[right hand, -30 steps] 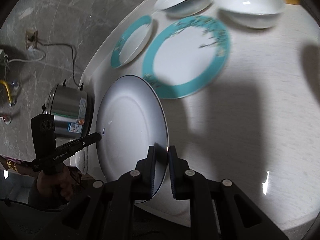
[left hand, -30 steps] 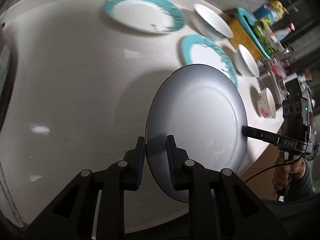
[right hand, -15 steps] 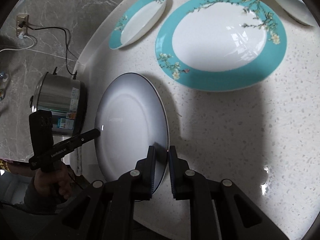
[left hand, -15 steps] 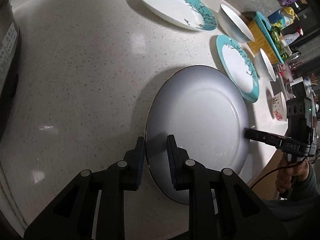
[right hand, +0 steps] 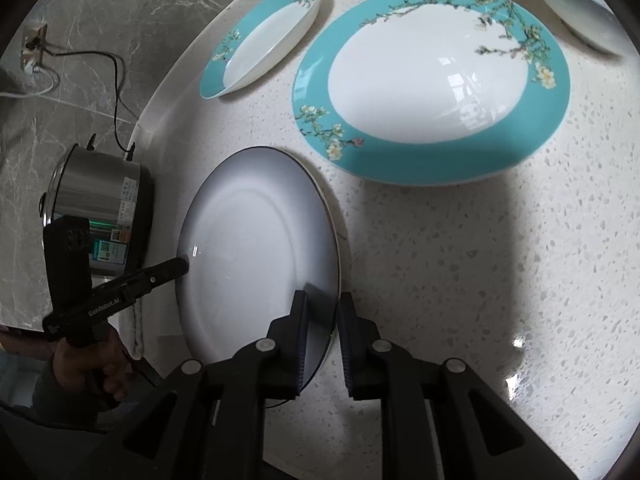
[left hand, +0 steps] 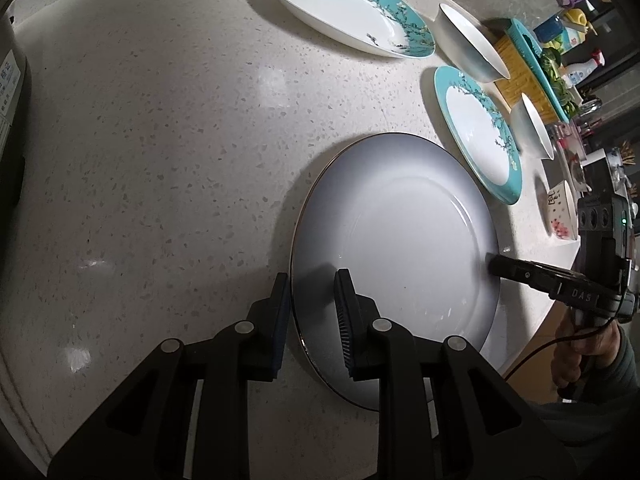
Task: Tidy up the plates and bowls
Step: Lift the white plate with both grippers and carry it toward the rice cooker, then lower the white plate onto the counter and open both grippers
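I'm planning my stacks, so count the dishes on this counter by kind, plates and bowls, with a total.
Teal-rimmed plates: 2, one far and one near.
Plain grey plate: 1.
White bowls: 2, one and another.
Small flowered bowl: 1.
Total: 6 dishes.

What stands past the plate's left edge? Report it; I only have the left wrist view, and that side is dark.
Observer: A steel pot stands just beyond the grey plate, on the side that the left gripper holds.
Operator: Tell me whether it is plugged in.
Observer: A black cord runs from its back up to a wall socket.
Operator: Now check the right gripper's hold.
Observer: The right gripper has the plate's rim between its two fingers, not just one tip on it.
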